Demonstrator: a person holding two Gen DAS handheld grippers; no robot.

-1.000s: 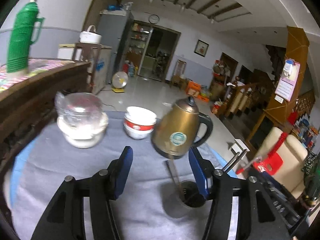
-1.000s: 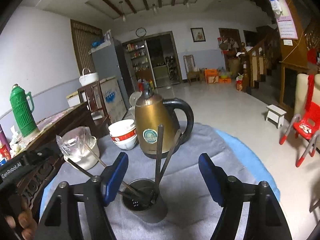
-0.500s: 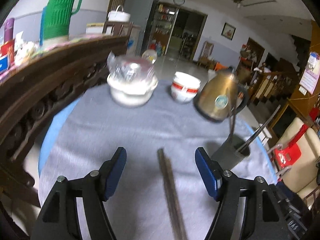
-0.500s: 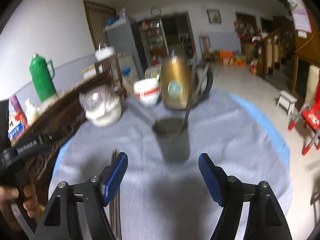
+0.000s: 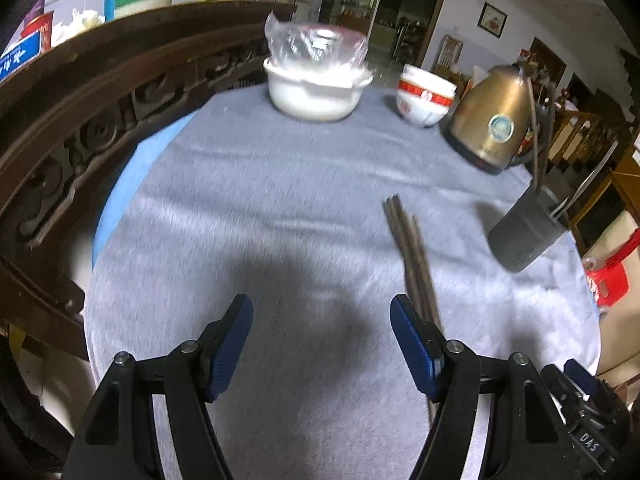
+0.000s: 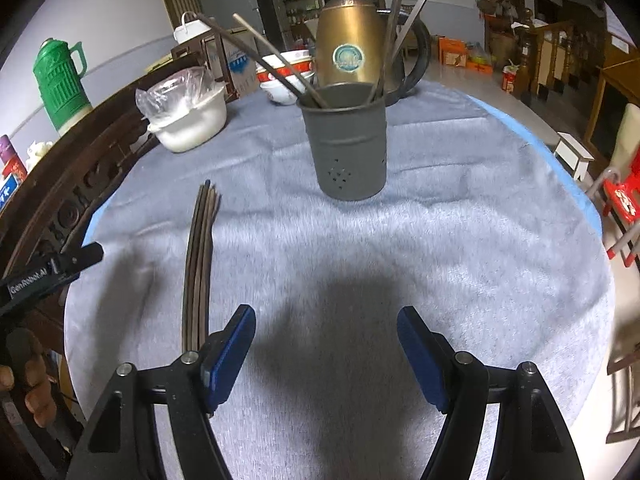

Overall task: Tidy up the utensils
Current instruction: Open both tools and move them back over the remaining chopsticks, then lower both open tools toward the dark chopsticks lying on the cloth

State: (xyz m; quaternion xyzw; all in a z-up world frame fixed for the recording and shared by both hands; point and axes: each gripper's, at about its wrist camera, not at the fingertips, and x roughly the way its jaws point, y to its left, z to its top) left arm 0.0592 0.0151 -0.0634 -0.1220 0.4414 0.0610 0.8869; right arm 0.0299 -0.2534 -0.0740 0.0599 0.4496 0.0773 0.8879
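Both tools have drawn back from the grey utensil holder (image 6: 347, 142), which a second ago sat right between their fingers and now stands well ahead on the cloth-covered bench (image 6: 460, 248). Several chopsticks already stand in it; a bundle of loose chopsticks (image 6: 199, 264) lies flat, so the job looks partly done. The left tool (image 5: 322, 344) and right tool (image 6: 326, 350) are spread wide, holding nothing. The bundle lies just left of the right tool, beside the left tool's right finger.
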